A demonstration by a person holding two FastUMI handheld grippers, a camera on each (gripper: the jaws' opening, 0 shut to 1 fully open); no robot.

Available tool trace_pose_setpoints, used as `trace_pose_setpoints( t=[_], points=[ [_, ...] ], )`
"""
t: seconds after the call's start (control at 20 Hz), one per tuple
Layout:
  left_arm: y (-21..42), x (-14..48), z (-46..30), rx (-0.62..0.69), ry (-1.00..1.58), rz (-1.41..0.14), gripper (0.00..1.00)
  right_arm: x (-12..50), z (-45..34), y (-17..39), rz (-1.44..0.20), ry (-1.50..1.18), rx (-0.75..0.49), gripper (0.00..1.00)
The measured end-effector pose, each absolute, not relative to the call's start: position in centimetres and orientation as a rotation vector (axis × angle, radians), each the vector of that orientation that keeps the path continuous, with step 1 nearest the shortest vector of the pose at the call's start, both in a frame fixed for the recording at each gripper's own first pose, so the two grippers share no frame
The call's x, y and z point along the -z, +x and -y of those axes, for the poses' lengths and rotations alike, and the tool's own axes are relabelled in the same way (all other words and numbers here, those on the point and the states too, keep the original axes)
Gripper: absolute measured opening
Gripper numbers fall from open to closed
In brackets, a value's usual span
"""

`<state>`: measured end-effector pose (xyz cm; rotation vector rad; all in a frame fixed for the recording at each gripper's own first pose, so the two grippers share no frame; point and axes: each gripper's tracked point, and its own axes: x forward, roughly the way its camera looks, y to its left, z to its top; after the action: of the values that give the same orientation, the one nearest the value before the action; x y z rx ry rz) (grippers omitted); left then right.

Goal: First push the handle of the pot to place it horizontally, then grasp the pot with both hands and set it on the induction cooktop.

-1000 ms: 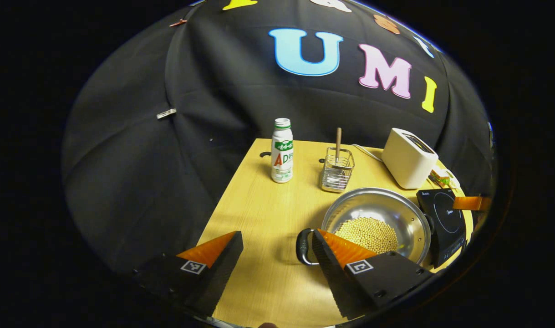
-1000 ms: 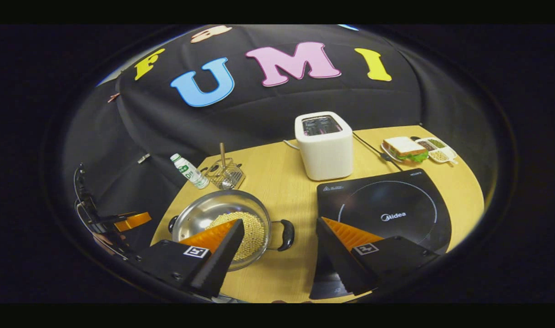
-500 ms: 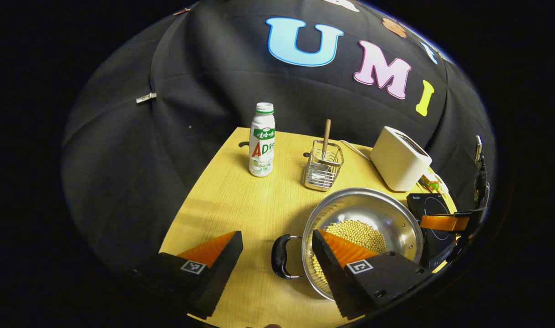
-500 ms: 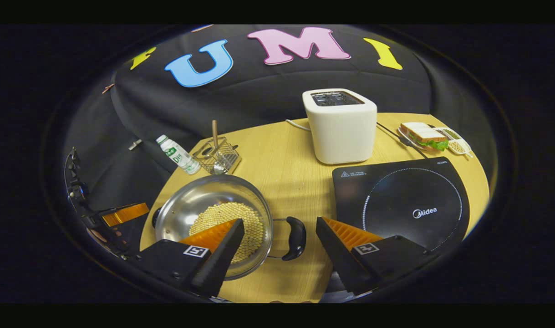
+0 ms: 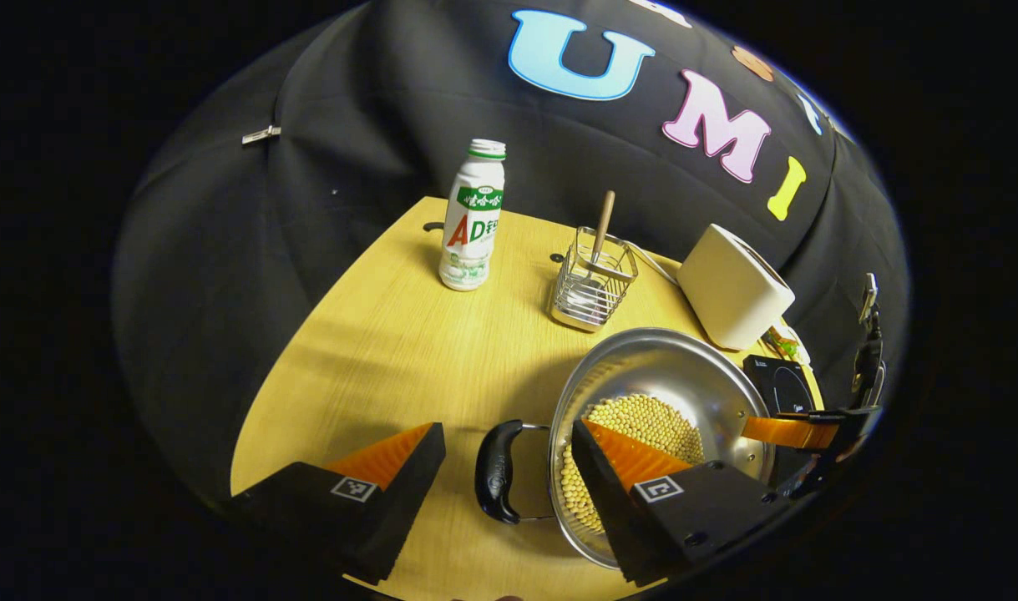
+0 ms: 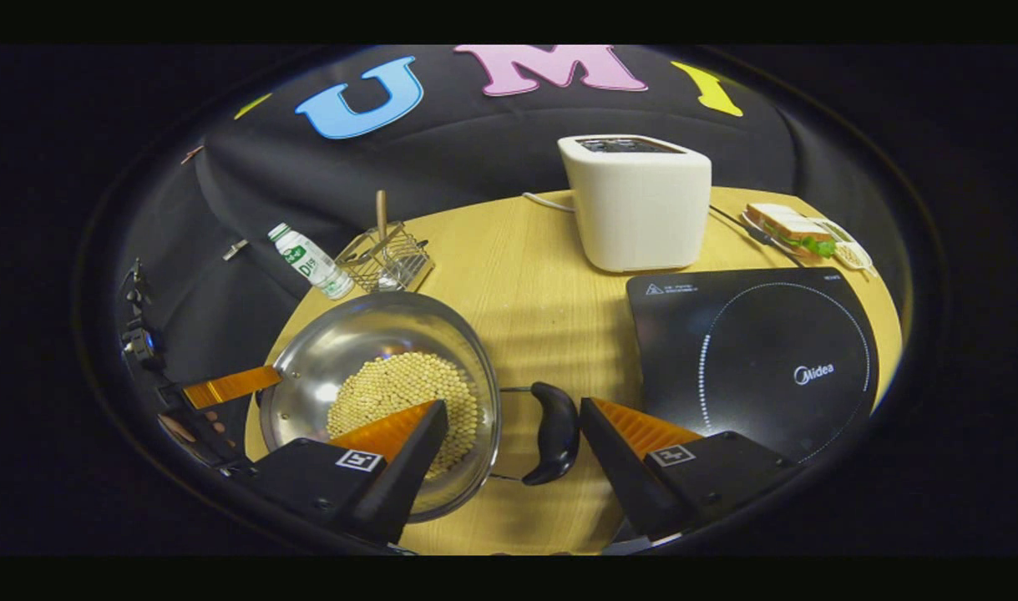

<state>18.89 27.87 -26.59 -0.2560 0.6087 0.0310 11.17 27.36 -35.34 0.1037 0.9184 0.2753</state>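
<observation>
1. Left gripper view: the left claw [image 5: 509, 455] gapes wide around the pot's near black handle [image 5: 493, 471], holding nothing
2. Right gripper view: the right claw [image 6: 514, 430] is likewise spread around the other handle [image 6: 554, 431]
3. The bean-filled pot [image 6: 367, 367] sits on the surface [image 6: 542, 300] beside the induction cooktop [image 6: 759, 359]

Over the last second both grippers have closed in on the pot [image 5: 676, 392] — the left gripper [image 5: 509, 463] now straddles its near black handle [image 5: 493, 470], which earlier lay off by one finger, and the right gripper [image 6: 513, 438] has the opposite handle [image 6: 554, 432] between its spread fingers — both handles untouched.
</observation>
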Motion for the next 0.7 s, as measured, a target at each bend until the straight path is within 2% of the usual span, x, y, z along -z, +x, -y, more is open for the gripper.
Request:
trace_pose_setpoints(
  t=[0.4, 0.5, 0.6, 0.7],
  points=[
    [19.0, 29.2, -26.6, -0.011, -0.309, -0.660, 0.94, 37.1, -27.9, 11.2, -0.916, 0.081, -0.245, 0.97],
    [19.0, 29.8, -26.4, -0.007, -0.302, -0.673, 0.92, 37.4, -27.6, 11.4, -0.914, 0.079, -0.224, 0.96],
    [19.0, 30.2, -26.3, -0.004, -0.301, -0.679, 0.86, 37.7, -27.6, 11.4, -0.920, 0.091, -0.220, 0.88],
    [19.3, 30.3, -26.0, 0.009, -0.318, -0.676, 0.82, 37.9, -27.5, 11.6, -0.909, 0.075, -0.214, 0.87]
  ],
)
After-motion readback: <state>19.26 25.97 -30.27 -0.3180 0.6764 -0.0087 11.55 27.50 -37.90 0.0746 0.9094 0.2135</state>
